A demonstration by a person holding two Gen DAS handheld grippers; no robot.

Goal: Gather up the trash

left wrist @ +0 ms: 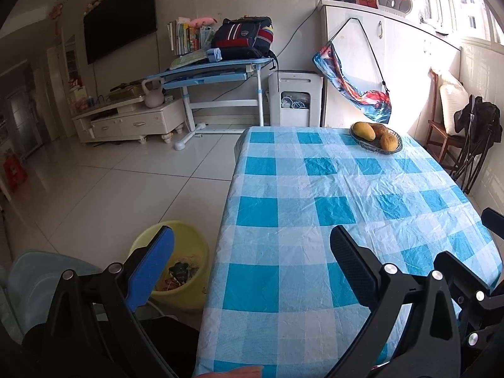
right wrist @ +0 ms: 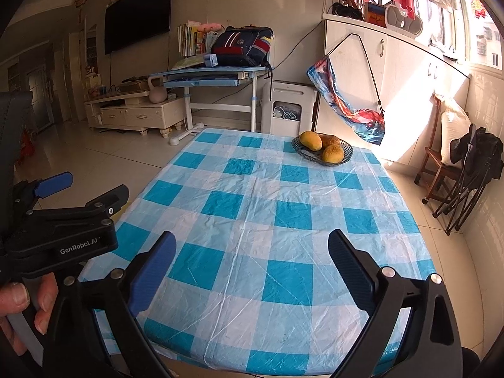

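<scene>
Trash [left wrist: 178, 275] sits in the yellow bin [left wrist: 189, 296] on the floor, at about 8 o'clock in your left wrist view, just beside the desk's left edge. It shows as dark and orange scraps in the bottom of the bin; you cannot tell from here what each piece is.

Your desk [left wrist: 315, 220] carries only the checked cloth and a fruit bowl [left wrist: 376, 140] at 1 o'clock, far end. No loose litter shows on the cloth in either view, so the collecting looks finished, or nearly so. The floor under the desk is hidden, so a last check there may be what is left.

Your left hand-held gripper [left wrist: 252, 258] is released, its jaws spread wide with nothing between them, hovering over the near left corner. Your right hand-held gripper [right wrist: 252, 258] is likewise released and carries nothing, poised over the near edge of the desk.
</scene>
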